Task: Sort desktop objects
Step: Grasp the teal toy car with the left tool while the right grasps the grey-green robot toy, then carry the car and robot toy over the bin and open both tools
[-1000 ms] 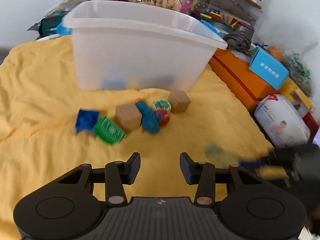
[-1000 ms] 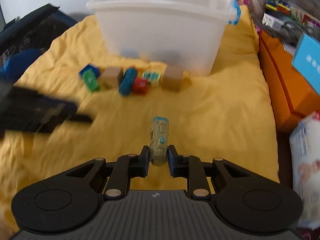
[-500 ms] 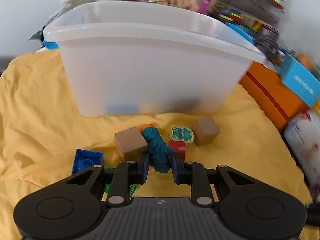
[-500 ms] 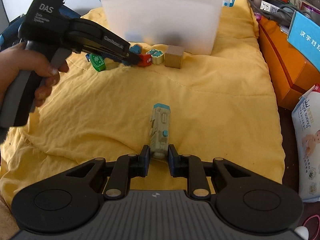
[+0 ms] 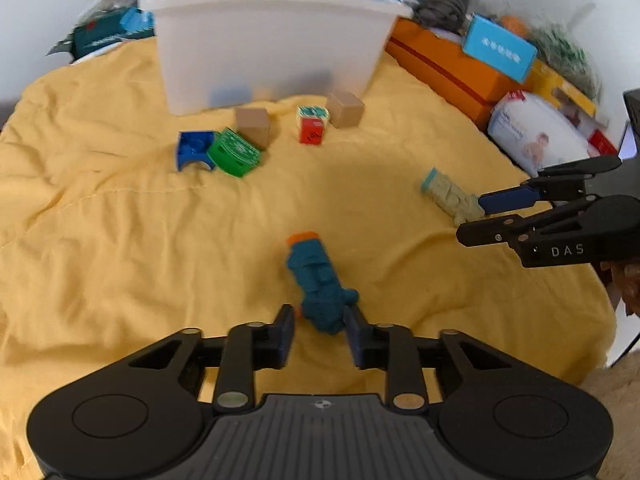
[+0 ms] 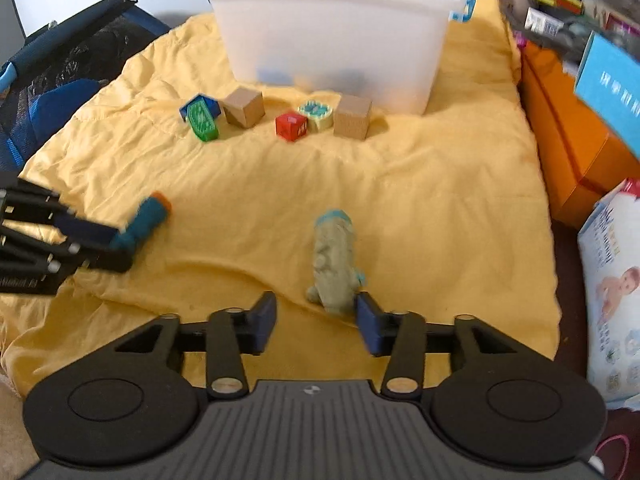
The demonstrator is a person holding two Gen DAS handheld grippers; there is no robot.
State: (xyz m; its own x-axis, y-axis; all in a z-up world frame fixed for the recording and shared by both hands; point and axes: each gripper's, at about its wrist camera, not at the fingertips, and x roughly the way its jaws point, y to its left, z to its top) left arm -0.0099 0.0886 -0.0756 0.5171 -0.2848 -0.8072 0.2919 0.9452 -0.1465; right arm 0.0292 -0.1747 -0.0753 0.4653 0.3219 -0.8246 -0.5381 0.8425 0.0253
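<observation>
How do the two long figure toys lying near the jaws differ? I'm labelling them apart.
Colour: the teal figure is dark teal with an orange end; the pale green figure is grey-green with a light blue end. Place: the teal figure lies at the left gripper, the pale green one at the right gripper. Both lie flat on the yellow cloth, between opening jaws.

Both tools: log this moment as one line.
left tool: opening, teal figure between jaws | right tool: opening, grey figure between jaws | both figures on yellow cloth | bin beyond
</observation>
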